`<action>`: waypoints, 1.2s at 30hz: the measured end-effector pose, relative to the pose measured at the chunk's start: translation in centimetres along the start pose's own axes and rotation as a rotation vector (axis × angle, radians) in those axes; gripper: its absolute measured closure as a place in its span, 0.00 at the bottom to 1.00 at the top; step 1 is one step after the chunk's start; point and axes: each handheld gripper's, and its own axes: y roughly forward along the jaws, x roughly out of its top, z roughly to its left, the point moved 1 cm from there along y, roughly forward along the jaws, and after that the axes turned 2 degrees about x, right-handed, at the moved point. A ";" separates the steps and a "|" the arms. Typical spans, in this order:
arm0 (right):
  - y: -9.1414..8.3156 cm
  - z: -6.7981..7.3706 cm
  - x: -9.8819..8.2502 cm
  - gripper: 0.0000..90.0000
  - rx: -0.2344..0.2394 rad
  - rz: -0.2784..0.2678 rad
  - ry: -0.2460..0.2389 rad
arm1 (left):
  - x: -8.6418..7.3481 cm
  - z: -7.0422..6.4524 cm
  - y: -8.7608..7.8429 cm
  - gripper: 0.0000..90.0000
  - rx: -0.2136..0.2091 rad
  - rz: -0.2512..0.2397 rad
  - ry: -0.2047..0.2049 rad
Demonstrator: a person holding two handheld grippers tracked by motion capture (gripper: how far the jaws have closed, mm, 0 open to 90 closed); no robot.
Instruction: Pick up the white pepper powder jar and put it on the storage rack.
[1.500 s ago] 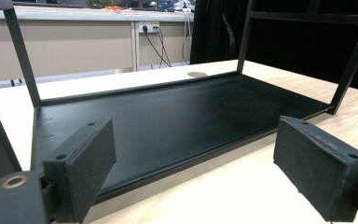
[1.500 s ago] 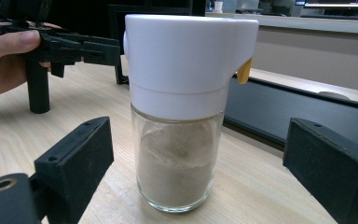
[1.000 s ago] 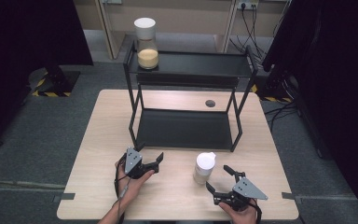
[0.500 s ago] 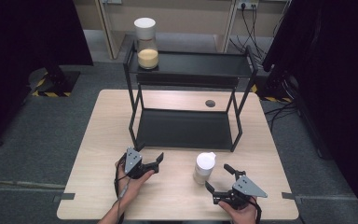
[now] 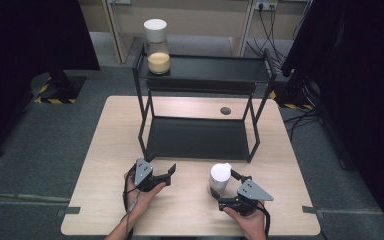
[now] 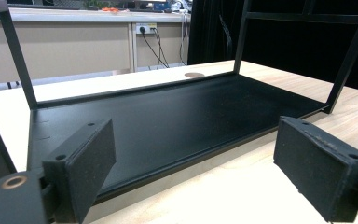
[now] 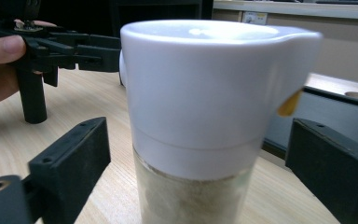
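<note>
The right tool [image 5: 225, 189] had just been closing, its jaws wide beside the jar [image 5: 220, 179], not touching; the left tool [image 5: 164, 175] stood open, facing the rack [image 5: 198, 139] on the tabletop [image 5: 110, 150].

The jar [image 5: 219, 178] (white lid, pale powder inside) stands upright on the table's near edge, before the rack.
</note>
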 end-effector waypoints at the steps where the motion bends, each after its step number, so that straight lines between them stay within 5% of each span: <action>1: 0.1 0.0 0.0 0.13 -0.001 -0.001 -0.002 | 0.0 0.0 0.0 0.13 0.000 -0.002 0.000; 14: 0.6 -0.2 0.0 0.33 0.010 0.001 -0.030 | 0.0 0.0 0.0 0.13 -0.001 0.002 0.004; 24: 0.4 0.1 0.2 0.34 0.003 0.003 -0.024 | 0.1 0.0 0.0 0.13 -0.003 0.003 0.004; 36: -0.6 0.6 1.5 0.34 -0.036 -0.064 -0.021 | 0.0 0.0 0.0 0.14 -0.002 0.000 0.000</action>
